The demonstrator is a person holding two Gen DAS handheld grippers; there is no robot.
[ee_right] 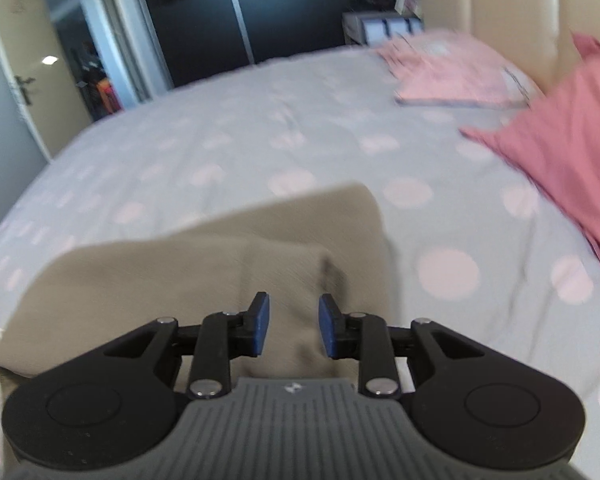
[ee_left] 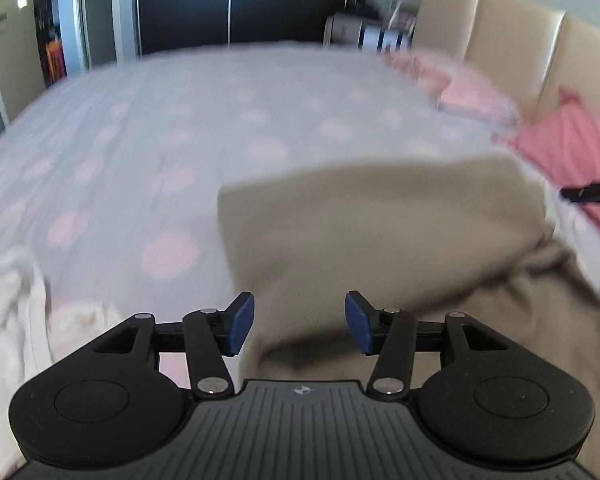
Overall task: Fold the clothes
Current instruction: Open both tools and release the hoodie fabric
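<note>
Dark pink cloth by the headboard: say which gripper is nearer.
Right. The right gripper is over the tan garment's right side, toward the dark pink cloth; the left gripper is over its left side, farther off.

The folded garment (ee_left: 380, 232) lay on the bed (ee_left: 180, 120), directly ahead of and beneath the left gripper (ee_left: 300, 322). A crumpled cloth (ee_left: 12, 312) lay to that gripper's left. Ahead and to its right, a second garment (ee_left: 572, 152) and, beyond it, a folded stack (ee_left: 472, 92) rested against the headboard (ee_left: 512, 36). The right gripper (ee_right: 294, 326) stood over the folded garment, the wardrobe (ee_right: 228, 16) beyond the bed's far edge.
</note>
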